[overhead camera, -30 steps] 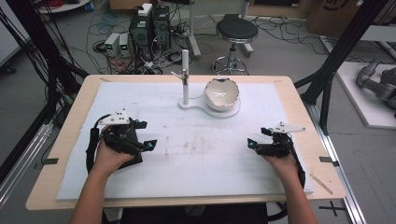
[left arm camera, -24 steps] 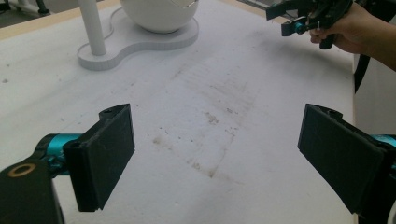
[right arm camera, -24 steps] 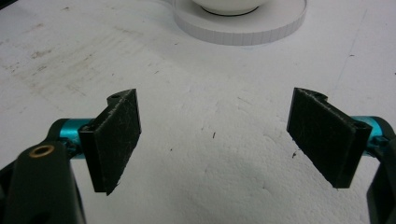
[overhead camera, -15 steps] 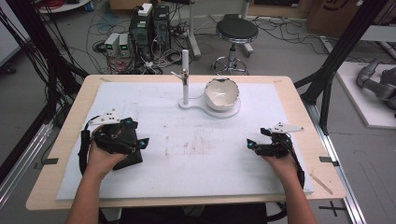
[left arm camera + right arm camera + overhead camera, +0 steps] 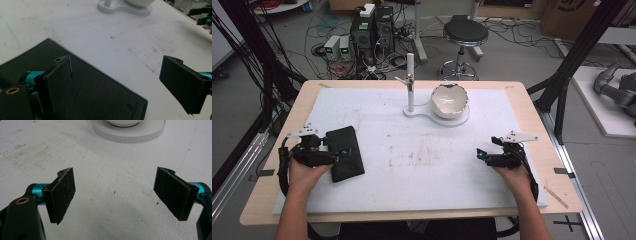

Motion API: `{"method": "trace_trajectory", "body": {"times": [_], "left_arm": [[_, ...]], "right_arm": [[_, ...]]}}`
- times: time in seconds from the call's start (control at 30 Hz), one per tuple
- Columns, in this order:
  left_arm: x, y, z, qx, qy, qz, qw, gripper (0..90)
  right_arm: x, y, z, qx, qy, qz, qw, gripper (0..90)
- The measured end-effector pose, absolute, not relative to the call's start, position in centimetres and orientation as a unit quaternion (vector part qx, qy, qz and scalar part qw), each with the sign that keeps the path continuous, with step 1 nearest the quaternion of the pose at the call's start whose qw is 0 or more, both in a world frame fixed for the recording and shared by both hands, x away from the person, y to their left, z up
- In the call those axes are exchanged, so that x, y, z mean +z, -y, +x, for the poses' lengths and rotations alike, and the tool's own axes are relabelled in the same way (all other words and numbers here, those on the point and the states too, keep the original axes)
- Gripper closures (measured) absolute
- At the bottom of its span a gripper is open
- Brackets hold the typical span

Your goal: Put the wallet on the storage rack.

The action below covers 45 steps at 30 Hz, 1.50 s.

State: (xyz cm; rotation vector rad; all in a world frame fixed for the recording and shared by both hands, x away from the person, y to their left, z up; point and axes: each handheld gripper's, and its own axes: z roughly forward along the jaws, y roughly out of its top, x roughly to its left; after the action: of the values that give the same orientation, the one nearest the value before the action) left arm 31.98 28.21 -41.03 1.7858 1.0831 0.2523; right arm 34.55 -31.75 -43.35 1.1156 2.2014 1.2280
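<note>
The left gripper (image 5: pixel 343 152), jaws spread, hung over the black pad (image 5: pixel 345 152) lying flat near the table's (image 5: pixel 277 210) left edge, bare white sheet (image 5: pixel 422 150) beyond, while the right gripper (image 5: pixel 480 154), jaws likewise apart, held nothing.

left gripper (image 5: pixel 343 152) over a flat black pad (image 5: pixel 344 152), right gripper (image 5: pixel 480 155) well apart, on the white mat (image 5: pixel 422 190)

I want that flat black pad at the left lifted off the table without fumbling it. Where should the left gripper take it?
The black pad lies flat, so only its thin edges offer a grip. Probably best is the long right edge, with bare white table cover beside it: bring the open left gripper in low from that side, one finger under, one on top.
</note>
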Motion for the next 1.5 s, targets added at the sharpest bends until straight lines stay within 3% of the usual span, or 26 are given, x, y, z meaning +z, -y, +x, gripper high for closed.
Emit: {"method": "trace_trajectory", "body": {"times": [0.53, 0.63, 0.7, 0.97, 1.27, 1.33, 1.5], "left_arm": [[-44.7, -30.3, 32.0, 0.100, -0.540, 0.712, 0.437, 11.4], [-45.0, -30.1, 31.9, 0.110, -0.542, 0.711, 0.435, 15.3], [-45.0, -30.0, 31.8, 0.120, -0.546, 0.709, 0.429, 22.7], [-45.1, -29.7, 31.6, 0.128, -0.551, 0.704, 0.430, 28.0], [-44.8, -29.1, 31.5, 0.113, -0.559, 0.693, 0.441, 53.1], [-44.6, -29.1, 31.5, 0.114, -0.565, 0.687, 0.443, 67.3], [-44.6, -29.4, 31.5, 0.107, -0.569, 0.672, 0.462, 78.0]], "right_arm": [[-43.5, 31.7, 34.7, 0.429, -0.787, 0.398, 0.195, 17.9], [-43.5, 31.6, 34.8, 0.428, -0.789, 0.396, 0.194, 17.9], [-43.5, 31.5, 34.7, 0.429, -0.788, 0.397, 0.194, 17.9], [-43.5, 31.5, 34.7, 0.428, -0.790, 0.395, 0.194, 17.9], [-43.5, 31.5, 34.6, 0.427, -0.790, 0.394, 0.196, 17.9], [-43.5, 31.5, 34.6, 0.426, -0.790, 0.395, 0.198, 17.9], [-43.5, 31.5, 34.7, 0.426, -0.791, 0.393, 0.197, 17.9]]}}
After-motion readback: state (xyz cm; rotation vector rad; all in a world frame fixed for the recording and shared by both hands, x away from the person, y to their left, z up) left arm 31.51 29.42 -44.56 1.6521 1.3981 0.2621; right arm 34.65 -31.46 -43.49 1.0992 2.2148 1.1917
